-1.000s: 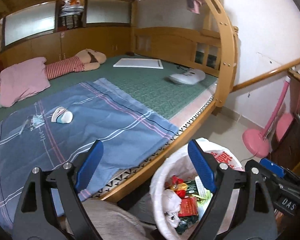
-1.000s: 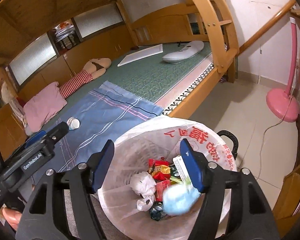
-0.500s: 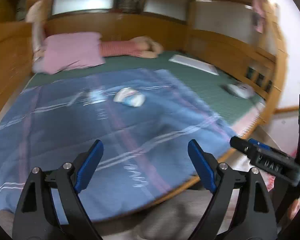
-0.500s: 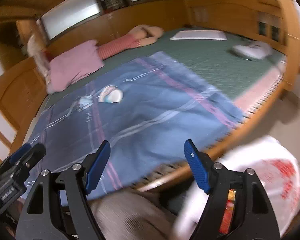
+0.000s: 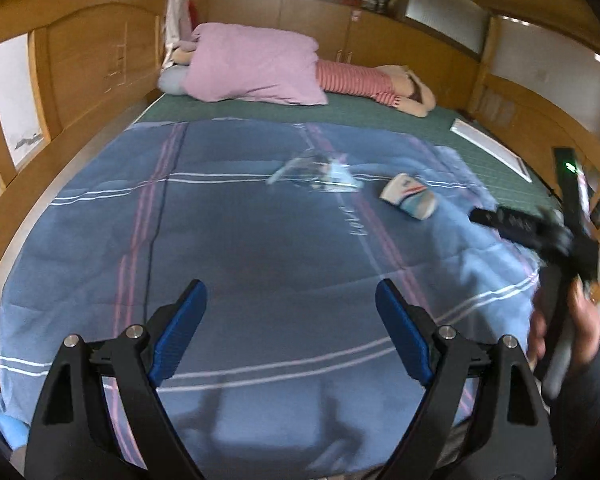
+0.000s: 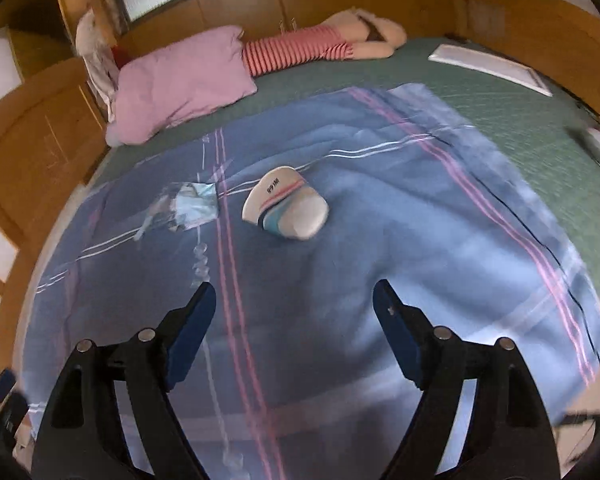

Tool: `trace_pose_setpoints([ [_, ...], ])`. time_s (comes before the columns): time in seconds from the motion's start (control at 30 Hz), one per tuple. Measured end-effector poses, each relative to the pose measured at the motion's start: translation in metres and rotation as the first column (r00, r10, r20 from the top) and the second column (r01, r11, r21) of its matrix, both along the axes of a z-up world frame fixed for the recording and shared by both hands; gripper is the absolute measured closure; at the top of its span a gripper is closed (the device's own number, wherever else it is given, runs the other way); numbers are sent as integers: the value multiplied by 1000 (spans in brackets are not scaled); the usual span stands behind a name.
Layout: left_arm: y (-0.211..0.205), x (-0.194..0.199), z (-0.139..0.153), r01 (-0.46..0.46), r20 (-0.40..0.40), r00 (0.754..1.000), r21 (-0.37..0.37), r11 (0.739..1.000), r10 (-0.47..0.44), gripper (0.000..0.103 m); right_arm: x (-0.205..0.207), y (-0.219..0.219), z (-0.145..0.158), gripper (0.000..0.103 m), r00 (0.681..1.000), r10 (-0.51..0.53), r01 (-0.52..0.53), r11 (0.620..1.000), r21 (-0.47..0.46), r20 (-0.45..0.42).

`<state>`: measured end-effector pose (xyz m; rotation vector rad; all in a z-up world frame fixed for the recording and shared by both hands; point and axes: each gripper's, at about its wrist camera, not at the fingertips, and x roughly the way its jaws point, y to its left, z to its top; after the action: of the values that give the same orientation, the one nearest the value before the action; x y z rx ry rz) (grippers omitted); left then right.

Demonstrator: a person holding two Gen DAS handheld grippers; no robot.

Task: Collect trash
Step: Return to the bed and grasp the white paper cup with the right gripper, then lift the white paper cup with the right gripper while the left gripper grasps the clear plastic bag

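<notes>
A crushed white paper cup (image 6: 286, 202) with blue and red stripes lies on the blue striped blanket (image 6: 380, 248); the left wrist view shows the cup (image 5: 409, 197) farther off to the right. A clear plastic wrapper (image 6: 184, 207) lies just left of it, the same wrapper (image 5: 318, 169) mid-blanket in the left view. My right gripper (image 6: 294, 330) hovers over the blanket short of the cup, its jaws opening with nothing between them. My left gripper (image 5: 291, 330) stands open and empty above the near part of the blanket. The right tool and the hand (image 5: 560, 320) holding it show at the left view's right edge.
A pink pillow (image 5: 256, 65) and a striped plush doll (image 5: 374, 84) lie at the head of the green mattress (image 6: 540, 120). A white flat board (image 6: 490, 65) rests at the far right. Wooden bed walls (image 5: 80, 60) enclose the left and back.
Both grippers swung away from the white trash bag to face the bed. The bag has left both views, and the cup and wrapper are now ahead. The right jaws stand slightly wider.
</notes>
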<state>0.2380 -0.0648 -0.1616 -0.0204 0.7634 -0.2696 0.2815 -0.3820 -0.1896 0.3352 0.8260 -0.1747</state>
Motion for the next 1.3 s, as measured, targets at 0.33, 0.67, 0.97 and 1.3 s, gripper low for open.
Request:
trace_pose_setpoints([
  [0.33,18,47,-23,-55,-53,997,5,998,55,17,140,-31,-58,23,984,44,-39,999,33,-170],
  [0.67,13,65,-32,-67,-77,995,25,997,69,17,148,-13,-58,59,978,105,-96,994,57,-179],
  [0.97,-29,97,-23,15,-3,1000,68,998,-15,17,71,-14,-23,59,997,55,-46,984,174,-53],
  [1.3,-136,199,-46,99,65,992,175,980,-112,16,1,-25,-5,59,999,-42,33,957,288,25],
])
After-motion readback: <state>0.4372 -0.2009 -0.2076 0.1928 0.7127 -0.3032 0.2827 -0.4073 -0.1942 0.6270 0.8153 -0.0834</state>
